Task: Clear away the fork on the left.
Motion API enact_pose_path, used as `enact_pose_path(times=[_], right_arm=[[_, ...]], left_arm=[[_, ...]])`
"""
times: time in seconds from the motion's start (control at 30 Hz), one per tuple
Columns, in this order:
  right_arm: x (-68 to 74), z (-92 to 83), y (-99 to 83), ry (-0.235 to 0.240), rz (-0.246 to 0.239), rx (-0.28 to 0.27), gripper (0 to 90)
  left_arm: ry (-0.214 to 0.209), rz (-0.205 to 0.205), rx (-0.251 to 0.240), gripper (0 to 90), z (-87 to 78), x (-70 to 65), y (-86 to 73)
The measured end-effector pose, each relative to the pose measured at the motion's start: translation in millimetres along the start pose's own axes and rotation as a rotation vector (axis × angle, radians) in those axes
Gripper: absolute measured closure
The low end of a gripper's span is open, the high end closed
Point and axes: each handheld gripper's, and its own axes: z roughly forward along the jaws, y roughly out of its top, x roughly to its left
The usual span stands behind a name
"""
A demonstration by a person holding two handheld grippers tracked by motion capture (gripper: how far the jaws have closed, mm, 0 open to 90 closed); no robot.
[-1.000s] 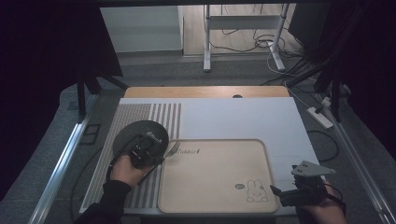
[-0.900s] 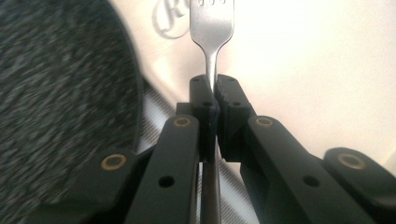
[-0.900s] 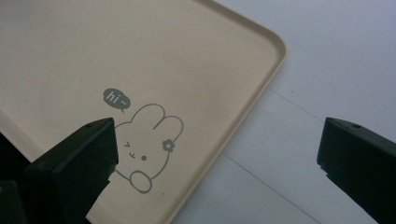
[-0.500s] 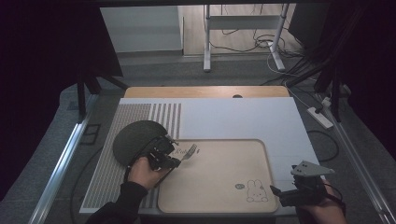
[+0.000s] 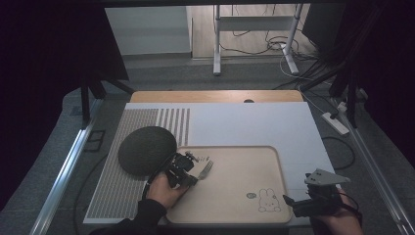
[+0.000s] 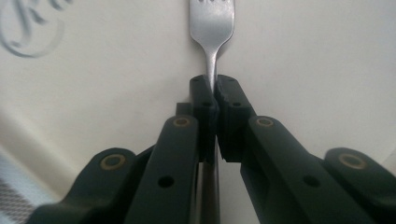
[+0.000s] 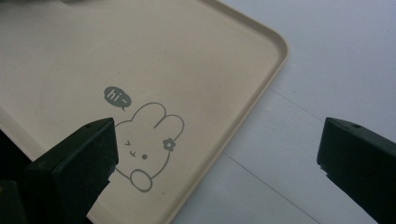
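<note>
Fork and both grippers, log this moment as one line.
left gripper: shut on fork | over tray | right gripper: open, idle

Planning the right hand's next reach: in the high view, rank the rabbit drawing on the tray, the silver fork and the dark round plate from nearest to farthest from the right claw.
1. Rabbit drawing, printed on the beige tray, just left of the open right claw.
2. Silver metal fork, over the tray's left part, held in the left claw.
3. Dark round plate, farthest, left of the tray on the white mat.
</note>
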Motion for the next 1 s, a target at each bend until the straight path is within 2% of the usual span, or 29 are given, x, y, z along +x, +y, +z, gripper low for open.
enact_pose_path(times=[0.17, 0.3, 0.37, 0.4, 0.53, 0.6, 0.7, 0.73, 0.77, 0.8, 0.83, 0.87, 0.9, 0.93, 1.0], right_arm=[[0.4, -0.2, 0.0, 0.001, -0.005, 0.002, 0.0], [0.6, -0.4, 0.0, 0.002, -0.007, 0.001, 0.0], [0.7, -0.2, 0.1, 0.002, -0.008, 0.002, 0.0], [0.6, 0.0, 0.1, 0.002, -0.009, 0.002, 0.0], [1.0, 0.2, 0.1, 0.002, -0.013, 0.001, 0.0], [1.1, 0.2, 0.1, 0.003, -0.015, 0.001, 0.0], [1.0, 0.5, 0.2, 0.004, -0.015, 0.003, 0.0], [1.0, 0.4, 0.2, 0.004, -0.015, 0.003, 0.0], [1.0, 0.4, 0.1, 0.004, -0.016, 0.003, 0.0], [1.0, 0.4, 0.1, 0.004, -0.015, 0.003, 0.0], [1.1, 0.4, 0.2, 0.004, -0.016, 0.003, 0.0], [1.2, 0.5, 0.2, 0.003, -0.016, 0.004, 0.0], [1.2, 0.4, 0.2, 0.004, -0.017, 0.004, 0.0], [1.3, 0.5, 0.2, 0.003, -0.017, 0.004, 0.0], [1.4, 0.6, 0.3, 0.003, -0.017, 0.006, 0.0]], left_arm=[[0.005, 0.023, 0.012, 84.7, 4.6, -3.7, -1.9], [0.008, 0.055, -0.040, 84.2, -5.1, -5.8, -3.0], [-0.017, 0.079, -0.055, 84.5, -8.5, -8.8, -2.9], [-0.027, 0.085, -0.043, 84.6, -6.6, -10.5, -2.3], [0.014, 0.082, 0.012, 85.2, 4.3, -11.2, -1.9], [0.009, 0.074, 0.009, 85.2, 3.7, -9.6, -2.2], [0.013, 0.084, -0.003, 84.4, 0.4, -11.4, -1.4], [0.010, 0.090, -0.025, 81.3, -1.2, -12.3, -1.0], [0.003, 0.096, -0.042, 73.4, -2.5, -13.2, -0.4], [-0.002, 0.099, -0.045, 70.8, -3.1, -13.7, 0.1], [0.006, 0.108, -0.051, 71.3, -3.3, -15.1, 0.4], [0.002, 0.118, -0.058, 76.2, -3.0, -16.0, 0.4], [-0.013, 0.126, -0.061, 83.3, -2.4, -16.5, 0.6], [-0.045, 0.135, -0.057, 87.1, -0.3, -17.5, 1.4], [-0.065, 0.138, -0.042, 89.0, 4.7, -19.4, 2.9]])
